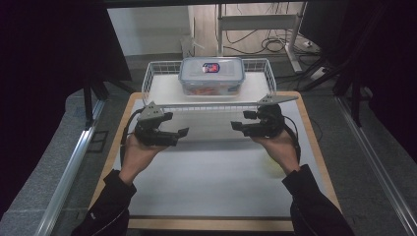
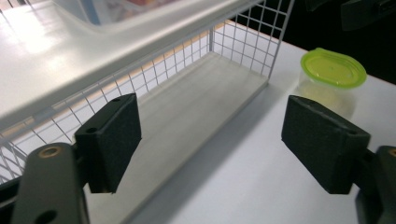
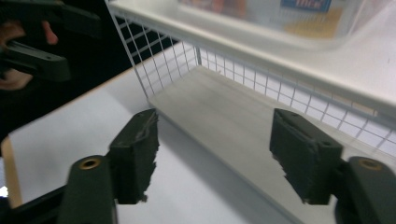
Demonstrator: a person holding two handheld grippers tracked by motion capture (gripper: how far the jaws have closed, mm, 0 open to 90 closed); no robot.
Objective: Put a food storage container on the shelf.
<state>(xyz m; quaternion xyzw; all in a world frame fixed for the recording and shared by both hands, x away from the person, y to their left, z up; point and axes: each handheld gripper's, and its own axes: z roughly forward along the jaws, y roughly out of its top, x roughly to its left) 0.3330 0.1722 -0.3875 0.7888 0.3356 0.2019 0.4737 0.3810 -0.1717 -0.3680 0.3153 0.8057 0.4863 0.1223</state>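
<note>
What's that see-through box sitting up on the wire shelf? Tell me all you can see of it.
The clear plastic box is rectangular with rounded corners, shut by a bluish-rimmed lid with side clips and a red-and-blue label on top. Something orange shows inside. It sits level on the top board of the white wire shelf, at the table's far edge; neither gripper touches it.

A small clear plastic tub with a lime-green lid stands on the white-topped bench, near its right edge.
</note>
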